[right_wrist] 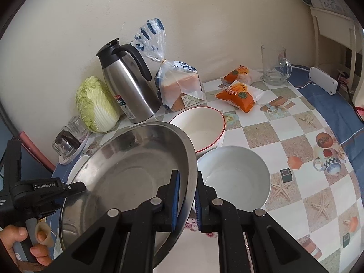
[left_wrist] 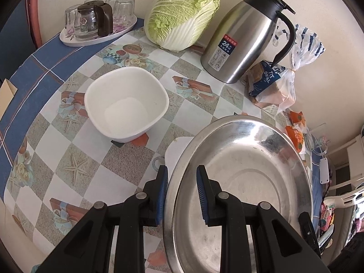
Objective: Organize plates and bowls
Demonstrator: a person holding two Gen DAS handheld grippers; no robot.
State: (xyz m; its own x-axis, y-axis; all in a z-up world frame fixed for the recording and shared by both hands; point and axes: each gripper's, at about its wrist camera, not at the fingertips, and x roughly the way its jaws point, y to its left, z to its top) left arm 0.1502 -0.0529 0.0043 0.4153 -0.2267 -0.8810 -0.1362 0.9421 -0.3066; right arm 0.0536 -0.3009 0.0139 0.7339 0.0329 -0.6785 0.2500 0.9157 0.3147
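Tongs L (left_wrist: pixel 182 195) & R (right_wrist: pixel 187 200) both clamp steel basin (left_wrist: pixel 238 182) rim; flask (left_wrist: pixel 241 43) label "24"

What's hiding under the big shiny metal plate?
A white dish peeks out from under the metal plate's far edge, and flowery cloth shows below its near rim. The plate covers the rest, so what else lies there can't be seen.

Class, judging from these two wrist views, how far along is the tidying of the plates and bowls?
Early. Nothing looks stacked yet. In hand: the steel basin, tilted, its rim between the fingers of both the left tongs and right tongs. Left: the squarish white bowl, the red-rimmed bowl and the plain white bowl each sit separately on the table.
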